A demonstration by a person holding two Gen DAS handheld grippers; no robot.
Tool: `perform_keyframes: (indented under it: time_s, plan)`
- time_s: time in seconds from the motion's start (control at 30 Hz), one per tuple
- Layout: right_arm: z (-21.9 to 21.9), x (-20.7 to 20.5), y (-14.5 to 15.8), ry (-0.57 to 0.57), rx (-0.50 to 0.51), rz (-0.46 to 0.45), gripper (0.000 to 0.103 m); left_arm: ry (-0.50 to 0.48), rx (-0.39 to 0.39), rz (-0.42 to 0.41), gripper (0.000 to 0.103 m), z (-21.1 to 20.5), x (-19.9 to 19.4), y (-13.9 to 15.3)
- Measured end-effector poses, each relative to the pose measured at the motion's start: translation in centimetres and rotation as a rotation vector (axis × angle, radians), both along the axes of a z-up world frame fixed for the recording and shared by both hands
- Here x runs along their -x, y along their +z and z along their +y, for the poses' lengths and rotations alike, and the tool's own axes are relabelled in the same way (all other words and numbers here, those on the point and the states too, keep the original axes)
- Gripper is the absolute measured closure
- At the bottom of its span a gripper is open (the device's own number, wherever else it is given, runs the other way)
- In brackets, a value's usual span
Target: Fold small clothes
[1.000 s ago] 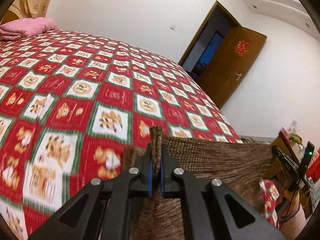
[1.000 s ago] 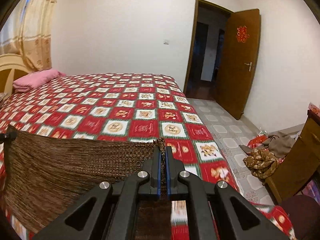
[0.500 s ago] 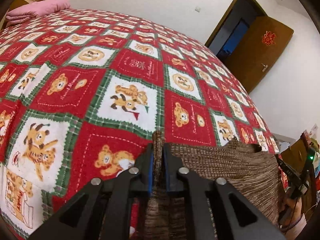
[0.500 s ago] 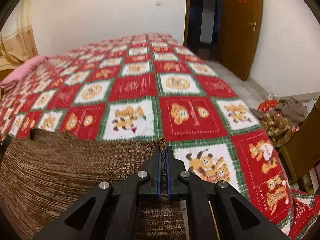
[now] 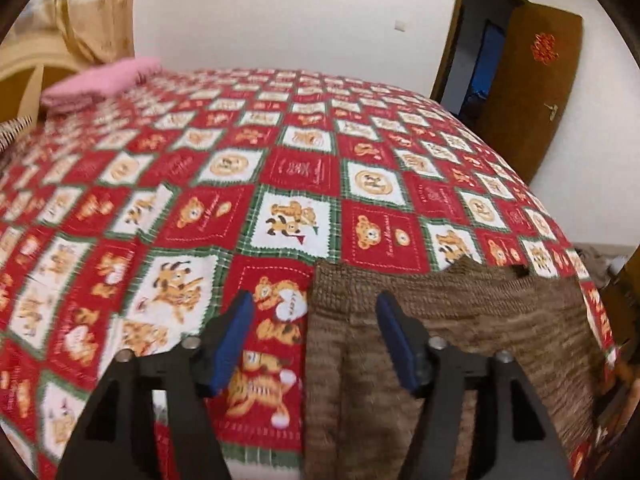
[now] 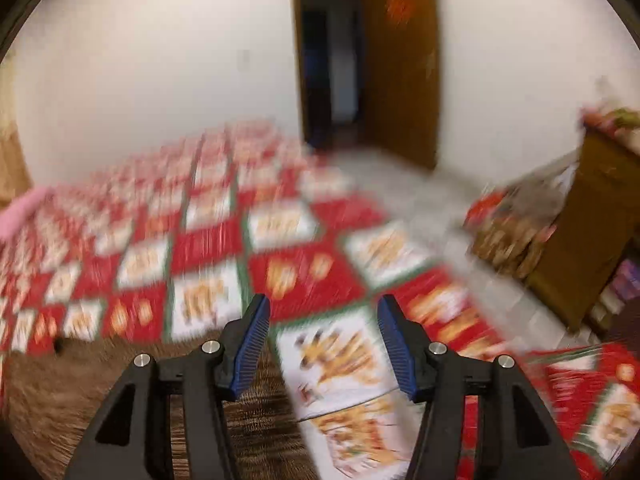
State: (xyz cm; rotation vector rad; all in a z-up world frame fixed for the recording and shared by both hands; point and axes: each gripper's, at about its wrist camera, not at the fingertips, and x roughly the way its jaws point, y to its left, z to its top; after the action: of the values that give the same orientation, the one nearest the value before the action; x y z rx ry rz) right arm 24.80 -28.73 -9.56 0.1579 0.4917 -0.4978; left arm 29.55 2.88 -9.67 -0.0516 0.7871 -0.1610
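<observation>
**Brown knit garment released onto a patterned bedspread**

A brown, coarsely ribbed knit garment (image 5: 440, 320) is seen lying flat near the front edge of a bed, spread over a quilted bedspread (image 5: 296, 168) printed in red and white squares with cartoon bears and green borders. In the left wrist view, the left gripper (image 5: 314, 336) is held wide apart above the garment's left edge, its blue ribbed pads (image 5: 236, 336) gripping nothing. In the blurred right wrist view, the right gripper (image 6: 322, 340) is likewise spread wide and empty, with the garment (image 6: 100, 392) at lower left. Half a second earlier, both grippers were clamped on the garment's upper edge; that hold has since been released. A folded pink blanket (image 5: 100, 84) is visible by the headboard, and a brown wooden door (image 5: 532, 92) stands open.
</observation>
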Motion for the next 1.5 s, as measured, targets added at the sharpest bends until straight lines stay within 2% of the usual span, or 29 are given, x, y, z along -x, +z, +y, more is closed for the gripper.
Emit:
perform_keyframes:
  time_s: [0.07, 0.1, 0.17, 0.2, 0.33, 0.47, 0.6, 0.7, 0.8, 0.93, 1.27, 1.37, 1.5]
  plan:
    - [1.7, 1.6, 1.2, 0.051, 0.013, -0.016, 0.046, -0.013, -0.025, -0.015, 0.036, -0.6, 1.1, 0.4]
    - [3.0, 2.4, 1.5, 0.103, 0.014, 0.005, 0.047, -0.019, -0.033, -0.018, 0.036, -1.0, 1.7, 0.5]
    - [4.9, 3.9, 1.4, 0.191, 0.003, 0.038, 0.061, -0.038, -0.044, -0.014, 0.036, -1.8, 2.9, 0.4]
    - [6.1, 4.6, 1.1, 0.234, -0.005, 0.06, 0.062, -0.047, -0.05, -0.014, 0.036, -2.3, 3.3, 0.3]
    - [10.0, 7.4, -0.5, 0.323, -0.045, 0.096, 0.062, -0.069, -0.109, -0.025, 0.036, -3.9, 5.6, -0.5]
    - [13.3, 8.3, -2.7, 0.38, -0.071, 0.124, 0.062, -0.072, -0.122, 0.014, 0.036, -4.8, 7.3, -2.1]
    - [15.0, 8.2, -5.2, 0.413, -0.116, 0.157, 0.062, -0.065, -0.155, 0.035, 0.036, -5.5, 8.8, -3.9]
    - [15.7, 8.1, -7.2, 0.404, -0.098, 0.205, 0.062, -0.061, -0.213, 0.003, 0.034, -6.2, 9.7, -4.4]
    - [16.0, 8.0, -7.3, 0.396, -0.077, 0.207, 0.062, -0.06, -0.243, -0.024, 0.027, -6.7, 10.2, -4.8]
    - [16.3, 8.0, -7.5, 0.391, -0.049, 0.211, 0.062, -0.056, -0.277, -0.04, 0.025, -7.1, 10.4, -5.1]
    - [16.5, 8.6, -6.7, 0.356, -0.035, 0.203, 0.062, -0.054, -0.262, -0.038, 0.024, -6.9, 10.3, -5.4]
    - [17.6, 10.0, -5.7, 0.395, -0.082, 0.145, 0.062, -0.053, -0.254, -0.034, 0.023, -6.7, 10.2, -5.4]
    - [20.2, 9.9, -6.8, 0.481, -0.066, 0.189, 0.062, -0.053, -0.254, -0.035, 0.023, -6.7, 10.2, -5.4]
